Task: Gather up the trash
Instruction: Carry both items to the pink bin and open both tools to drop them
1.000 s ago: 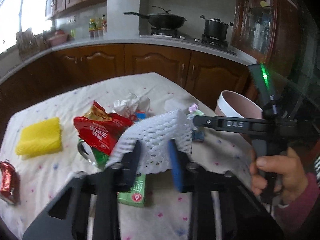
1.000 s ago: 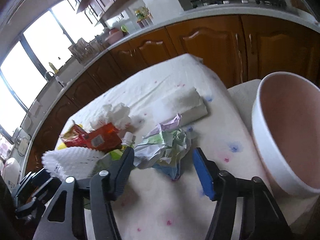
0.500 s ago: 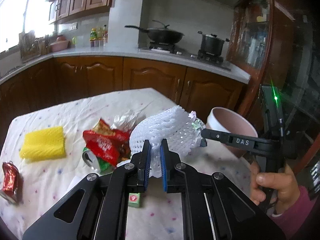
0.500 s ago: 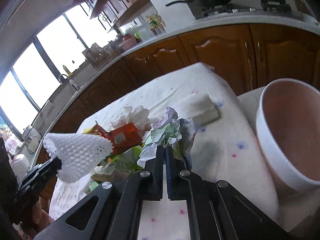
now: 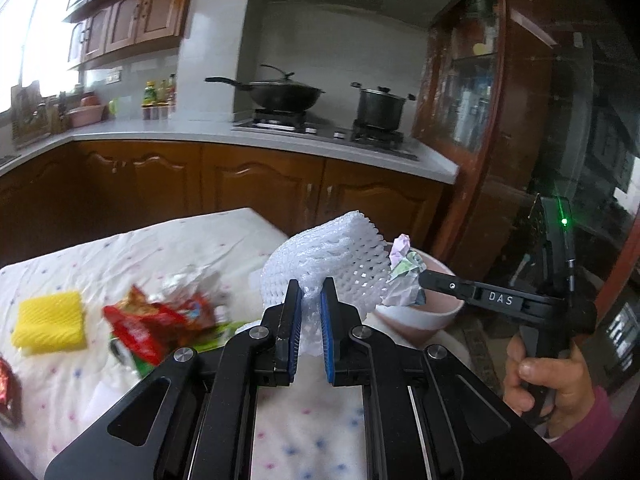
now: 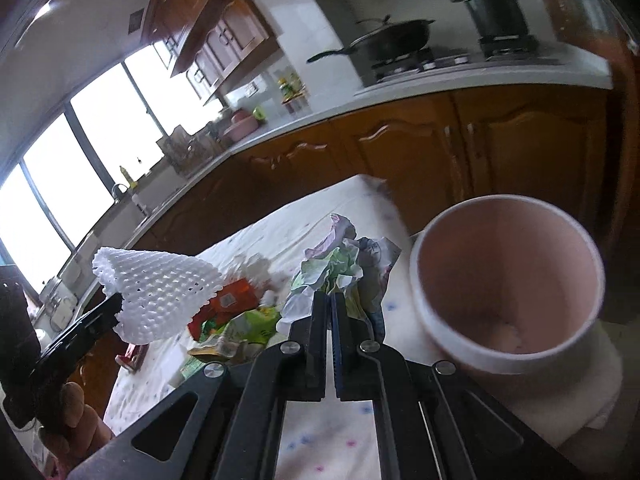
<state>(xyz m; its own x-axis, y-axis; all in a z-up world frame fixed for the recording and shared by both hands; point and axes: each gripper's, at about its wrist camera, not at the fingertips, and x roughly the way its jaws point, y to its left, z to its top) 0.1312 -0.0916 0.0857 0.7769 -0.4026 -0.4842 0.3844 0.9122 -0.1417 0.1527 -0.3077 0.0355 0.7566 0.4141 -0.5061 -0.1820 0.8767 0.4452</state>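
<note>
My left gripper point(image 5: 310, 300) is shut on a white foam fruit net point(image 5: 332, 260), which hangs in the air above the table. In the right wrist view that foam net point(image 6: 160, 288) shows at the left, held by the left gripper point(image 6: 116, 306). My right gripper point(image 6: 330, 304) is shut on a crumpled paper wad point(image 6: 344, 268) printed in green and lilac, lifted clear of the cloth. That paper wad point(image 5: 404, 276) and the right gripper point(image 5: 422, 278) appear over the pink bin point(image 5: 424, 316). The pink bin point(image 6: 508, 344) stands open just right of the table.
Left on the spotted tablecloth point(image 5: 120, 256) lie a red snack wrapper point(image 5: 160, 320), a yellow foam piece point(image 5: 50, 322), a green packet point(image 6: 248, 326) and a crushed red can point(image 5: 8, 392). Kitchen cabinets and a stove with pans stand behind. A hand point(image 5: 556, 380) holds the right gripper's handle.
Both grippers closed on their trash, the left on the foam net, the right on the paper wad. Both then rose off the table and moved right towards the pink bin.
</note>
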